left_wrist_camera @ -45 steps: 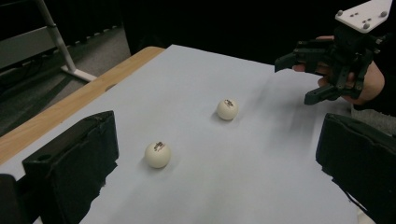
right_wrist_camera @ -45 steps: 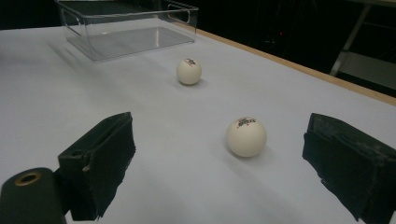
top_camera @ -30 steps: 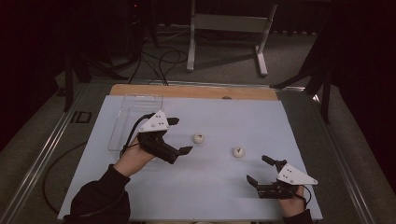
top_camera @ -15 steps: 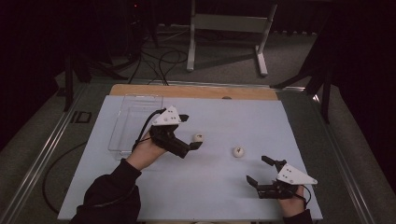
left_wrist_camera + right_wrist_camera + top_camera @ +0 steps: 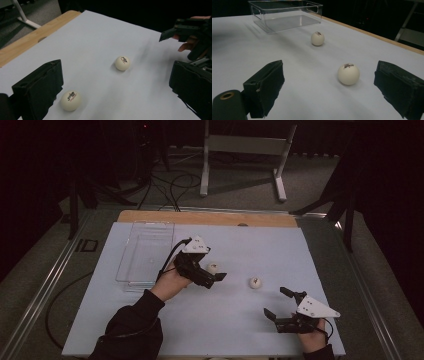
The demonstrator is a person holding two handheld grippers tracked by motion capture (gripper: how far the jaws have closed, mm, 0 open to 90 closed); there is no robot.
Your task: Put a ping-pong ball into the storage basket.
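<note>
Two white ping-pong balls with small printed marks lie on the white table top. The nearer-left ball (image 5: 213,268) (image 5: 71,100) sits between the wide-open jaws of my left gripper (image 5: 215,262) (image 5: 116,92), close beside one jaw pad, not clamped. The other ball (image 5: 255,283) (image 5: 122,63) (image 5: 348,73) lies farther right, in front of my right gripper (image 5: 275,302) (image 5: 329,85), which rests open near the table's front right with nothing between its fingers. The right gripper view also shows the left ball (image 5: 317,38) farther off.
A clear plastic bin (image 5: 145,252) (image 5: 284,15), with nothing in it, stands on the left part of the white table top (image 5: 280,245). A wooden strip (image 5: 210,218) runs along the far edge. Beyond it are a metal stand and cables on the floor.
My left gripper has moved right and forward, away from the bin, until its open jaws straddle the left ball. The right gripper and both balls have stayed put.
</note>
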